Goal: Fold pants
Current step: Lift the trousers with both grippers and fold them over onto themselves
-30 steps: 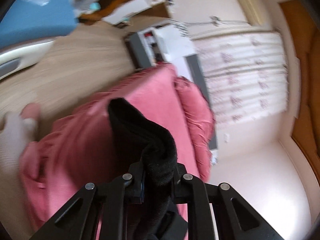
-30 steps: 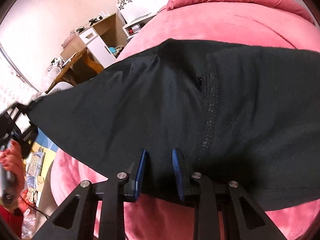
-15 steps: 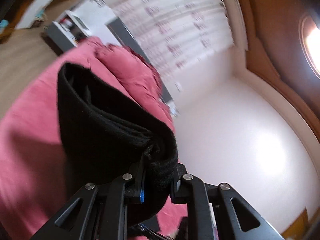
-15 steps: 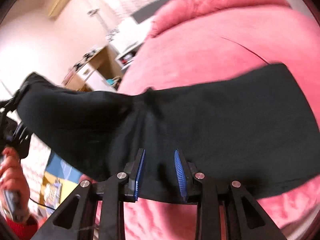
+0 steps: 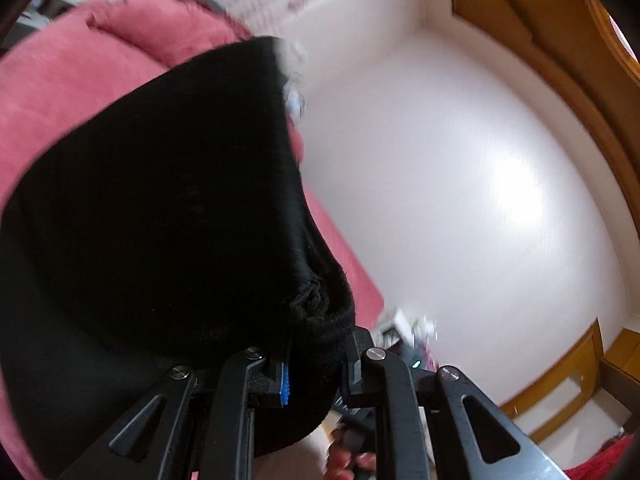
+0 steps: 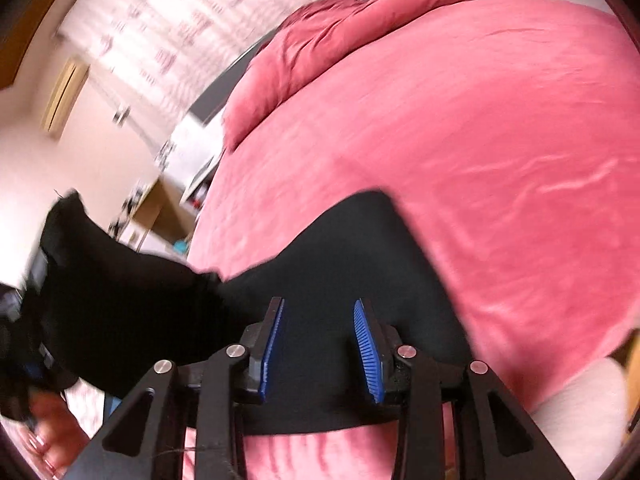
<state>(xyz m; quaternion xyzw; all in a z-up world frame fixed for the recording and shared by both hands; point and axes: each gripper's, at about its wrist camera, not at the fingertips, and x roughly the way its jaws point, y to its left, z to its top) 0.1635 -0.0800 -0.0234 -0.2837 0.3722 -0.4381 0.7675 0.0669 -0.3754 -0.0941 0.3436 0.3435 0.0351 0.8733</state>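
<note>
Currently your left gripper [image 5: 316,364] clamps a bunched end of the black pants [image 6: 352,272], lifted over the pink bed [image 6: 480,140]. Their long axis runs rightward to your right gripper [image 6: 320,344], jaws opening, cloth lying between, unpinched.

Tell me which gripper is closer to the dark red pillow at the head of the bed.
Cannot tell. The left gripper and the right gripper both hold the black pants short of the pillow.
</note>
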